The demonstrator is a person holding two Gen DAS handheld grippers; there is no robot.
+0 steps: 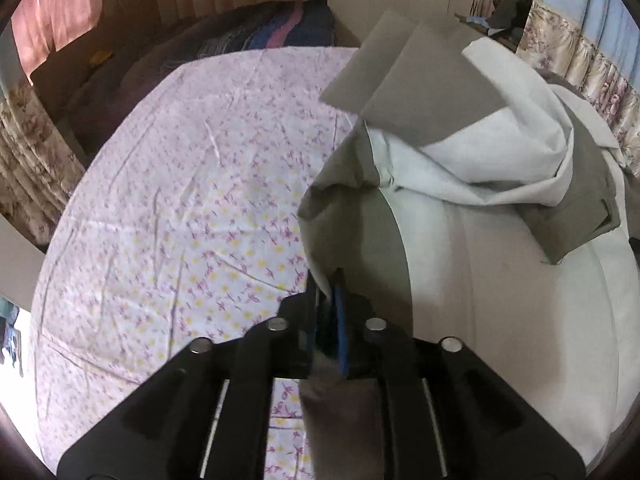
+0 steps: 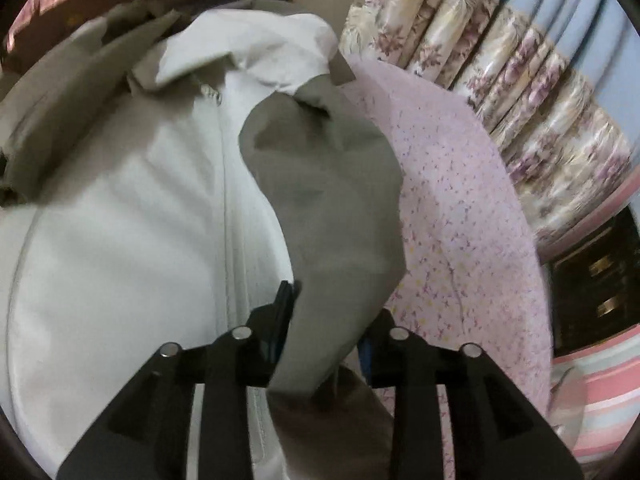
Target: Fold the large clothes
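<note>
A large white and grey jacket (image 1: pixel 500 280) lies spread on the bed, its collar and sleeves bunched at the far end. My left gripper (image 1: pixel 329 304) is shut on the jacket's left edge, and a thin fold of cloth rises from between the close-set fingers. In the right wrist view the jacket (image 2: pixel 132 240) shows its zip down the middle. A grey sleeve (image 2: pixel 328 208) runs from the shoulder down into my right gripper (image 2: pixel 332 312). Those jaws stand well apart, with the sleeve loose between them and draped over the right finger.
A pink flowered sheet (image 1: pixel 180 208) covers the bed, with bare sheet left of the jacket and more (image 2: pixel 460 220) to its right. Dark folded bedding (image 1: pixel 256 32) sits at the head. Flowered curtains (image 2: pixel 540 100) hang close beside the bed.
</note>
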